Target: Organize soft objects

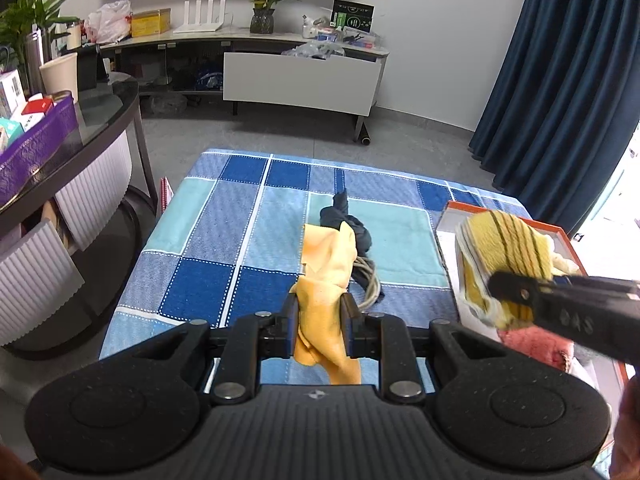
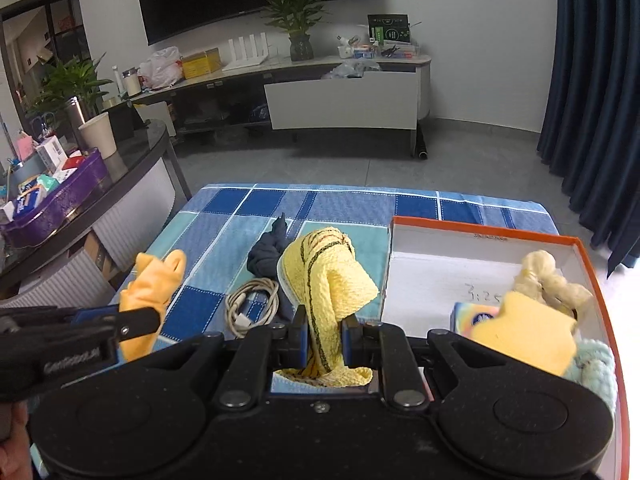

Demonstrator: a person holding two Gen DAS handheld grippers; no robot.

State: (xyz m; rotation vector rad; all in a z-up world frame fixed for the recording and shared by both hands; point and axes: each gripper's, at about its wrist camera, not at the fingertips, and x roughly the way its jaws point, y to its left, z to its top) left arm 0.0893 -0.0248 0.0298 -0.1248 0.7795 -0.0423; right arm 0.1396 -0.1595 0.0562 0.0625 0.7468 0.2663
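Box interior with tissue pack shows only from right wrist

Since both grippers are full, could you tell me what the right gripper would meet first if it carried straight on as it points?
Probably the dark navy cloth bunched on the blue checked tablecloth, just ahead of the right gripper and its yellow striped towel; depth is uncertain.

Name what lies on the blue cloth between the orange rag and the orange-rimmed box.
In the right wrist view, a dark garment and coiled white cable lie there, between orange rag and box.
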